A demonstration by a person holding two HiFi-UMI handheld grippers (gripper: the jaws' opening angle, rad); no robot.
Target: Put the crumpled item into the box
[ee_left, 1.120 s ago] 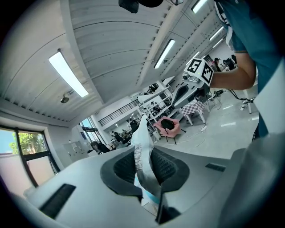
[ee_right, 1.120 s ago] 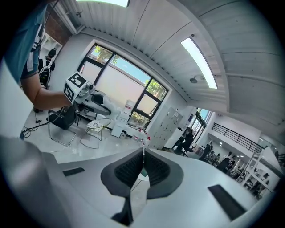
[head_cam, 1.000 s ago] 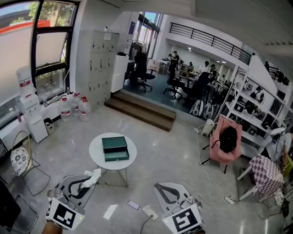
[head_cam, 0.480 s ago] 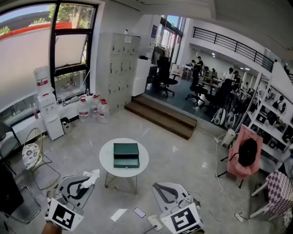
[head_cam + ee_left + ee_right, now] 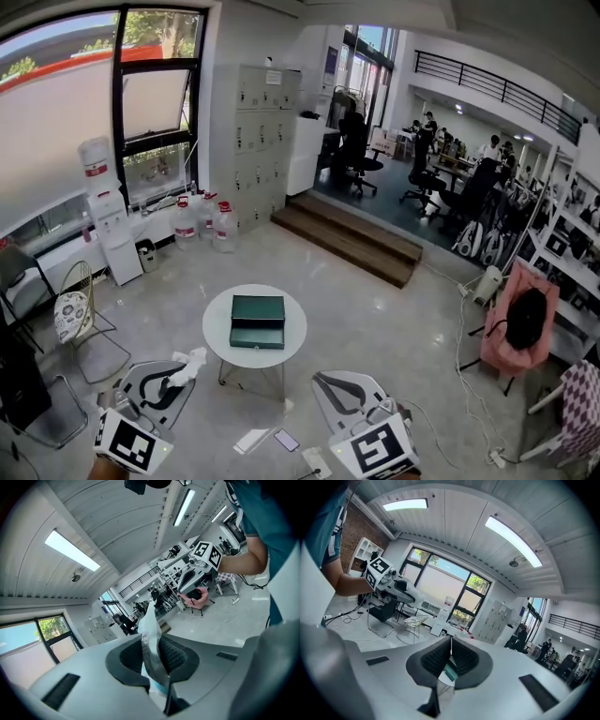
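Starting at the left of the head view, the left gripper (image 5: 178,377) is clamped on the crumpled item (image 5: 194,359), a white, silvery wrapper. Its own view shows both ribbed pads pressed against the wrapper's sides. The item's long axis runs out along the jaws, and its loose end points forward and to the right, toward the round white table (image 5: 217,330). The dark green box (image 5: 258,322) lies near the middle of that table, its long side across the view. So the box is ahead of the loaded gripper and a little to its right, and lower down, since the table stands on the floor beyond both tools. From this height I cannot tell whether the box is open on top or only at its near face. Farther right, the right gripper (image 5: 341,390) has its pads closed together with nothing between them, and it points ahead toward the table's right side. The left hand carries the item and sits on the nearer side, so I judge the move to be its own. It would reach forward, right and down until the wrapper's free end hangs over the box, and only then let go.
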